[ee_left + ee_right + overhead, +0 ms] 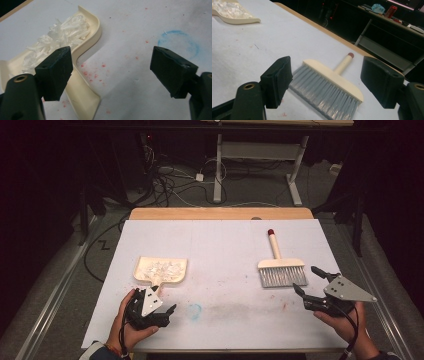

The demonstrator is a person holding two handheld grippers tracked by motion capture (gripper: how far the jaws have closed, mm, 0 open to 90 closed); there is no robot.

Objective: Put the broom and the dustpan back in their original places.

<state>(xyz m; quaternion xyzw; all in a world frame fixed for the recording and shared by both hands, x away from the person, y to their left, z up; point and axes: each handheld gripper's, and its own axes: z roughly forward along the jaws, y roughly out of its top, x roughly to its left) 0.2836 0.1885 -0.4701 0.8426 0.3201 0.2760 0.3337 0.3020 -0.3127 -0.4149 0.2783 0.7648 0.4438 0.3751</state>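
A cream dustpan point(161, 269) holding white shreds point(58, 37) lies at the left of the white table cover, its handle point(83, 98) pointing toward the person. My left gripper point(163, 299) is open just behind that handle; in the left gripper view point(111, 67) the handle lies under the left jaw with nothing gripped. A cream hand brush point(280, 268) with grey bristles point(324, 93) and a red-tipped handle point(350, 54) lies at the right. My right gripper point(305, 279) stands open just right of the bristles, and between its jaws point(327, 72) I see the brush farther off.
The white cover point(220, 245) carries red specks and a faint blue ring point(178, 42) near the front middle. A wooden table edge point(220, 213) runs along the back. Beyond it are cables on the floor and a desk frame point(260, 165). The dustpan point(234, 15) shows far left.
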